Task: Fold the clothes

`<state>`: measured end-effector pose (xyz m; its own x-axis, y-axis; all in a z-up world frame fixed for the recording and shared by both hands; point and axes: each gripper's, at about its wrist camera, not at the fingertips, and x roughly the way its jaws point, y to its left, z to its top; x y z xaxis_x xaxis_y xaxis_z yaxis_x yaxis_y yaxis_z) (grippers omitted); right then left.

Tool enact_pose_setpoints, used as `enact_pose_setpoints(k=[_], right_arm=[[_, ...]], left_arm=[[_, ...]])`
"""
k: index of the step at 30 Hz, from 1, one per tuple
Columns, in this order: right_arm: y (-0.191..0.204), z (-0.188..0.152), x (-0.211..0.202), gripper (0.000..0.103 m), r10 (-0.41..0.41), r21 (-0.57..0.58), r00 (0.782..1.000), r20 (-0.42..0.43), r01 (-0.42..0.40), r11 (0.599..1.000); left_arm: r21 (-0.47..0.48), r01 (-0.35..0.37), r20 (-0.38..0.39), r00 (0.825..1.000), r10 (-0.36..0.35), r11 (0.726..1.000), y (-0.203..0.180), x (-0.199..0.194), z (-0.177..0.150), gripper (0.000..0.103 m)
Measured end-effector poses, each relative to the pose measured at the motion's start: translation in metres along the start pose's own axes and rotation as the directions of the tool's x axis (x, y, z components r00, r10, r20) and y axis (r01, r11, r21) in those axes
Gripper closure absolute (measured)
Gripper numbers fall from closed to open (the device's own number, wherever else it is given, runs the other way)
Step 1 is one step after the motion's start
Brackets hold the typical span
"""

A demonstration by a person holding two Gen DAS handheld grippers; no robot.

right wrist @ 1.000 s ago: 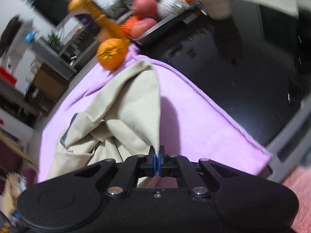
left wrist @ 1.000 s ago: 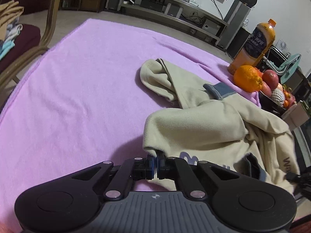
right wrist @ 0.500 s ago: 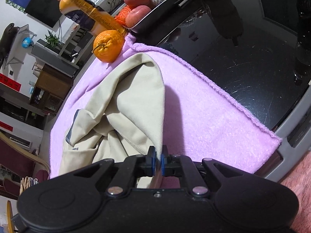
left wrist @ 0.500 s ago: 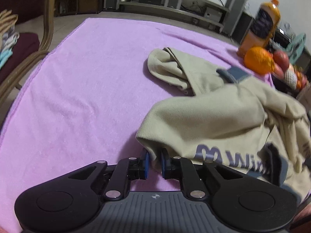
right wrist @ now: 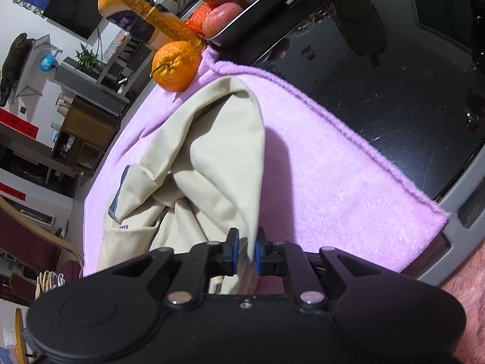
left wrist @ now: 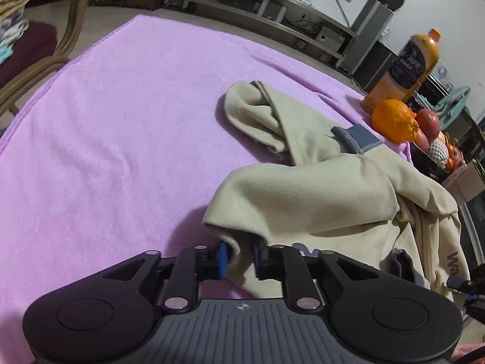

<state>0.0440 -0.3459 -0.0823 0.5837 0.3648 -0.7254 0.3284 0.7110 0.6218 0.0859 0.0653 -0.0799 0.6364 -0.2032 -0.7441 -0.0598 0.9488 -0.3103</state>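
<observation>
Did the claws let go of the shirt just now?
Yes. Both the left claw and the right claw were pinched shut on the beige fleece garment a second ago; now both have opened, with cloth loose between them. The orange fruit stayed put.

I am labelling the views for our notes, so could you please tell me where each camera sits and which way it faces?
Left wrist: on the left claw, looking forward across the purple blanket toward shelving; its fingers straddle the beige garment, jaws parted.
Right wrist: on the right claw, looking along the blanket's edge beside a black tabletop; jaws parted around the garment's edge, bare forearm at right.
Shared: the garment, the orange and the juice bottle.
</observation>
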Motion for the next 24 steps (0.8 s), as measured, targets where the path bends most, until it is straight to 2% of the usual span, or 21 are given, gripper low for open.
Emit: enact_pose_setpoints(k=[1, 2, 3, 4, 5, 7, 9, 11, 14, 16, 17, 18, 19, 20, 22, 23, 24], right_arm=[[0.001, -0.001, 0.002, 0.086, 0.002, -0.005, 1.0, -0.007, -0.002, 1.0], [0.002, -0.001, 0.005, 0.084, 0.001, -0.014, 1.0, -0.013, -0.001, 1.0], [0.004, -0.002, 0.007, 0.085, -0.007, -0.025, 1.0, -0.015, 0.007, 1.0], [0.006, -0.002, 0.01, 0.085, -0.023, -0.038, 1.0, -0.012, 0.022, 0.999], [0.009, -0.003, 0.011, 0.097, -0.04, -0.059, 0.999, -0.002, 0.04, 0.997], [0.015, -0.005, 0.007, 0.098, -0.054, -0.093, 0.998, 0.025, 0.056, 0.994], [0.02, -0.005, -0.003, 0.099, -0.015, -0.072, 0.999, 0.028, 0.017, 0.997], [0.027, -0.001, -0.016, 0.099, 0.068, -0.016, 0.998, 0.004, -0.067, 0.998], [0.064, 0.012, -0.045, 0.101, 0.178, -0.022, 0.984, 0.015, -0.177, 0.984], [0.104, 0.028, -0.078, 0.101, 0.25, -0.067, 0.966, 0.066, -0.246, 0.967], [0.124, 0.036, -0.098, 0.101, 0.291, -0.096, 0.951, 0.106, -0.282, 0.955], [0.143, 0.043, -0.123, 0.101, 0.337, -0.129, 0.928, 0.157, -0.319, 0.939], [0.162, 0.05, -0.151, 0.101, 0.386, -0.171, 0.897, 0.216, -0.354, 0.919], [0.176, 0.053, -0.181, 0.101, 0.437, -0.213, 0.854, 0.28, -0.389, 0.896], [0.193, 0.055, -0.237, 0.101, 0.533, -0.283, 0.751, 0.389, -0.453, 0.845], [0.195, 0.053, -0.258, 0.101, 0.564, -0.303, 0.703, 0.432, -0.476, 0.825], [0.197, 0.051, -0.272, 0.101, 0.573, -0.311, 0.685, 0.449, -0.481, 0.819]], left_arm=[[0.016, -0.006, 0.005, 1.0, 0.006, 1.0, -0.003, 0.001, 0.0, 0.081], [0.028, -0.018, 0.004, 1.0, 0.018, 0.999, -0.005, 0.003, 0.0, 0.089], [0.039, -0.027, 0.0, 1.0, 0.027, 0.999, -0.007, 0.005, -0.001, 0.102], [0.047, -0.042, -0.002, 0.999, 0.042, 0.998, -0.009, 0.005, -0.001, 0.102], [0.056, -0.057, -0.004, 0.998, 0.057, 0.997, -0.011, 0.005, -0.001, 0.102], [0.059, -0.073, -0.03, 0.997, 0.074, 0.996, -0.014, 0.0, 0.002, 0.102], [0.0, -0.018, -0.081, 0.997, 0.018, 1.0, -0.011, -0.013, 0.011, 0.103], [-0.071, 0.044, -0.128, 0.99, -0.053, 0.997, -0.008, -0.029, 0.023, 0.103], [-0.15, 0.162, -0.107, 0.978, -0.179, 0.975, -0.009, -0.072, 0.059, 0.103], [-0.179, 0.256, -0.018, 0.965, -0.263, 0.95, -0.012, -0.118, 0.09, 0.103], [-0.187, 0.309, 0.051, 0.951, -0.305, 0.932, -0.012, -0.146, 0.106, 0.103], [-0.189, 0.365, 0.137, 0.929, -0.343, 0.912, -0.01, -0.177, 0.121, 0.103], [-0.19, 0.423, 0.24, 0.895, -0.375, 0.886, -0.006, -0.211, 0.13, 0.103], [-0.184, 0.479, 0.342, 0.85, -0.401, 0.858, -0.001, -0.245, 0.139, 0.103], [-0.191, 0.546, 0.497, 0.771, -0.399, 0.816, 0.016, -0.301, 0.141, 0.103], [-0.195, 0.563, 0.539, 0.746, -0.392, 0.803, 0.023, -0.322, 0.137, 0.103], [-0.192, 0.565, 0.558, 0.736, -0.384, 0.802, 0.024, -0.338, 0.133, 0.103]])
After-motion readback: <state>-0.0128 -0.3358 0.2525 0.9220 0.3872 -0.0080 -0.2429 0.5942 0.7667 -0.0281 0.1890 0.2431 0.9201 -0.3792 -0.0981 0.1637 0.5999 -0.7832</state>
